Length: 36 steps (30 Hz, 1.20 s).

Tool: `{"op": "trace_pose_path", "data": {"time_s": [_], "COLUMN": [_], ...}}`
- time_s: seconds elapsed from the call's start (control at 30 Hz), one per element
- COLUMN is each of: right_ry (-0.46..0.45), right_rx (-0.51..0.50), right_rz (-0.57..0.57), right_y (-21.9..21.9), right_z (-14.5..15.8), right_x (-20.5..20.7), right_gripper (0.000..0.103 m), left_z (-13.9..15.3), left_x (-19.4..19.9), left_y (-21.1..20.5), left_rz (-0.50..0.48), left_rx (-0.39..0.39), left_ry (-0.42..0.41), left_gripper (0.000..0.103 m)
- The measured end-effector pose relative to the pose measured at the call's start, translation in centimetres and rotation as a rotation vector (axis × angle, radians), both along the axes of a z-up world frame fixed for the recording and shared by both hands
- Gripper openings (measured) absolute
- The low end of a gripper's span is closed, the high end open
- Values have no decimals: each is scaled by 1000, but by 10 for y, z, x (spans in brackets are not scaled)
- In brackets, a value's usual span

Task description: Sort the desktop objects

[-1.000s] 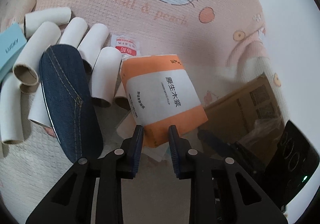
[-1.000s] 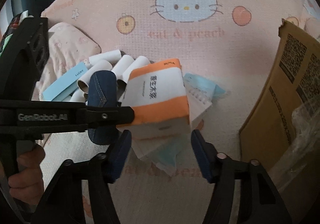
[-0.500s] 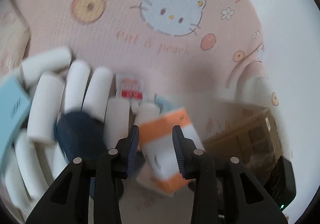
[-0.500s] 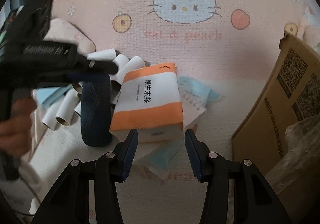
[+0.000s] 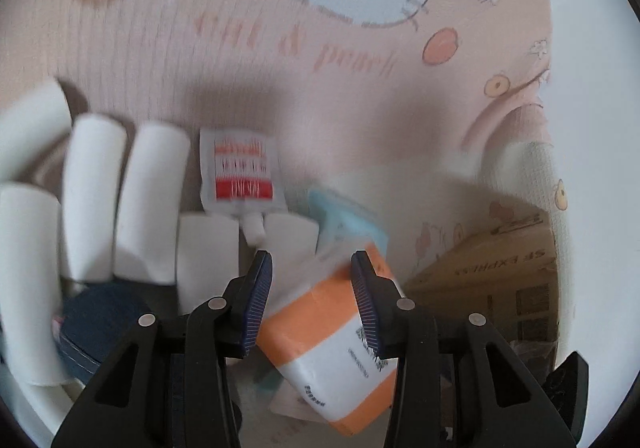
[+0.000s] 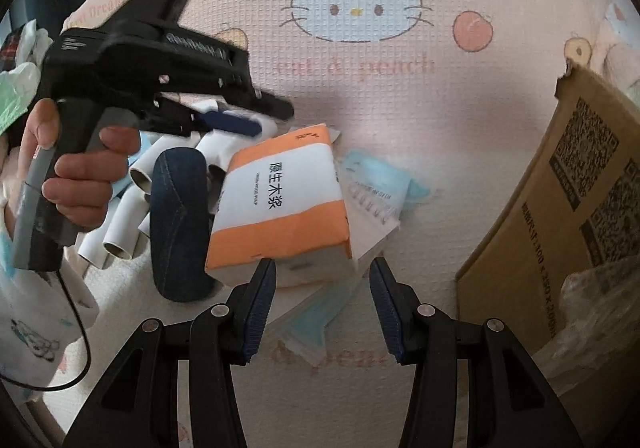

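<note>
Cardboard box (image 6: 560,200) blocks right; pink mat (image 6: 360,108) beyond pile open.

A pink cartoon-cat blanket (image 6: 400,96) (peach print) lies beneath a cardboard box (image 6: 560,200) at the right.

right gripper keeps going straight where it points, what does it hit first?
Most likely the orange-and-white tissue pack: its near edge sits just ahead of the open right gripper, slightly left of centre. Depth is uncertain.

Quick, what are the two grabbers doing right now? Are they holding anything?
Left gripper: open, holding nothing; its jaws have just been opening.
Right gripper: open, empty, the orange tissue pack just ahead.
</note>
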State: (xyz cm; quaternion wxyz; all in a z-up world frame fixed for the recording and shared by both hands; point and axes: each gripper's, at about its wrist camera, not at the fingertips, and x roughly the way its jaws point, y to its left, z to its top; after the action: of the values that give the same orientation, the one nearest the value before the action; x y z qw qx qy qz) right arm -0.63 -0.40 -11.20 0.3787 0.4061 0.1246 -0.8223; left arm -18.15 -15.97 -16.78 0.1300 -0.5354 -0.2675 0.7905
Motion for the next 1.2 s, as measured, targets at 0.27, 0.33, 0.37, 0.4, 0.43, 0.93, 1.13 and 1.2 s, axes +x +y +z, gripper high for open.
{"op": "trace_pose_path", "data": {"time_s": [0.27, 0.33, 0.37, 0.4, 0.43, 0.93, 1.13, 1.2], "right_ry": [24, 23, 18, 19, 22, 85, -10, -62], "right_rx": [19, 23, 22, 21, 22, 15, -72, -95], "right_rz": [-32, -37, -38, -42, -44, -39, -27, -16], "right_y": [1, 1, 1, 0, -1, 6, 0, -5], "right_z": [3, 2, 2, 2, 3, 27, 31, 26], "right_x": [-11, -14, -15, -15, -16, -11, -15, -17], "right_gripper": [46, 46, 46, 46, 46, 46, 47, 47], "left_z": [3, 3, 3, 3, 3, -2, 1, -3], "left_x": [37, 46, 50, 56, 60, 95, 90, 85], "left_y": [-2, -4, -6, -7, -9, -11, -15, -17], "left_rz": [18, 34, 41, 52, 63, 107, 119, 123], "left_rx": [-39, -38, -35, -31, -29, 9, -32, 0], "left_ry": [-16, -19, -22, -23, -23, -3, 44, 33], "left_gripper": [45, 45, 45, 45, 45, 45, 45, 46]}}
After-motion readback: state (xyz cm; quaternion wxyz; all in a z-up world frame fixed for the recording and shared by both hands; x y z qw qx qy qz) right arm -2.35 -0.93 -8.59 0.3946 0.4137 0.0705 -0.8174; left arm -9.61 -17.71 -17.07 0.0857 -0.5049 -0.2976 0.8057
